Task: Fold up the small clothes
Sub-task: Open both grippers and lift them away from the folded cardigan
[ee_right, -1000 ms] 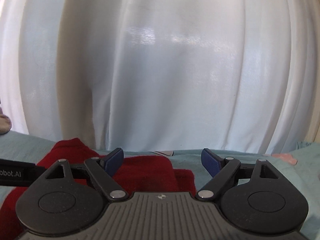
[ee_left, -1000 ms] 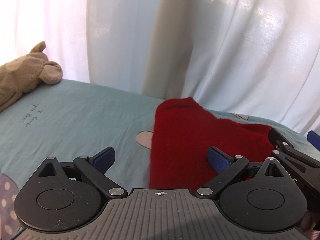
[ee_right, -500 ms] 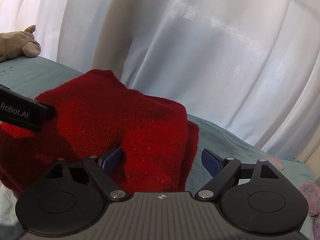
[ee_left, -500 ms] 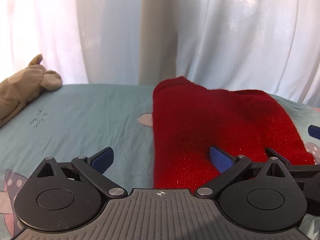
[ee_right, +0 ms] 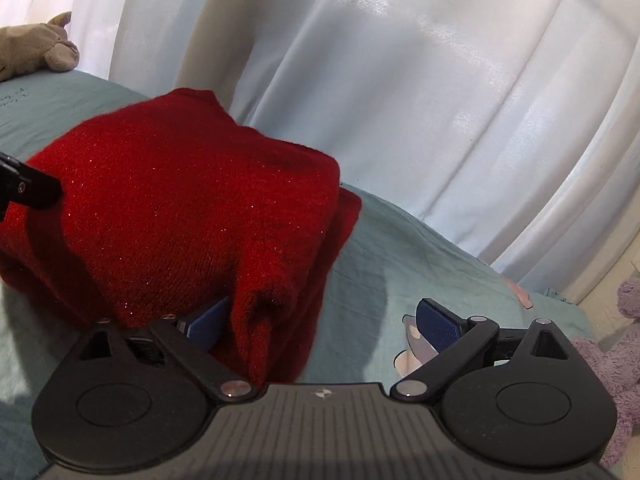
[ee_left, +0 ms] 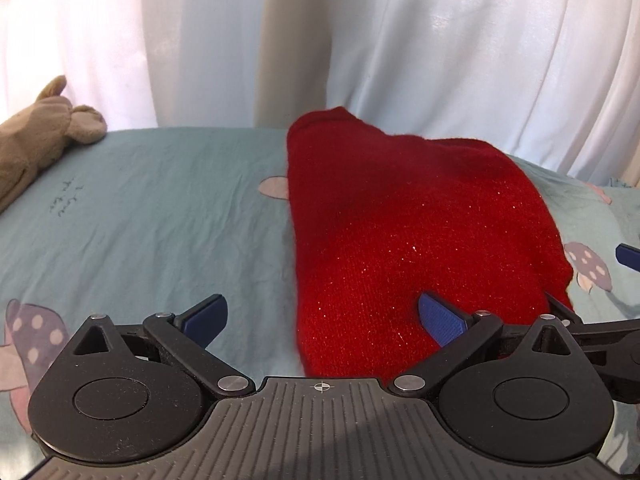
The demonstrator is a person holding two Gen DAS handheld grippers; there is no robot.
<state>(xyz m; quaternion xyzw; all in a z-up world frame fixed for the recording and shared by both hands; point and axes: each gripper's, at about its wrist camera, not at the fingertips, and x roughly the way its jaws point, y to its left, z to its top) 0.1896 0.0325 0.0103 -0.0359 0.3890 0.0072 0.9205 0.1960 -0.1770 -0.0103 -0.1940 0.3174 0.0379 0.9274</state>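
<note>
A red knit garment (ee_left: 412, 216) lies folded on the teal bedsheet (ee_left: 160, 208). My left gripper (ee_left: 322, 316) hovers open over its near left edge: the right finger is above the knit, the left finger above bare sheet. In the right wrist view the red garment (ee_right: 180, 208) fills the left half. My right gripper (ee_right: 320, 320) is at its near right corner with the jaws opening wide. A rolled fold of the knit sits between them beside the left pad (ee_right: 208, 316) and is not pinched. The right pad (ee_right: 436, 324) is over the sheet.
A beige plush toy (ee_left: 36, 140) lies at the far left of the bed. White curtains (ee_left: 400, 40) hang behind the bed. A purple plush toy (ee_right: 612, 360) sits at the right edge. The sheet has mushroom prints (ee_left: 588, 268).
Both views have tipped down onto the bed, so more of the red garment shows. The right view has rolled and closed in on the garment's corner. The right jaws stand wider.
</note>
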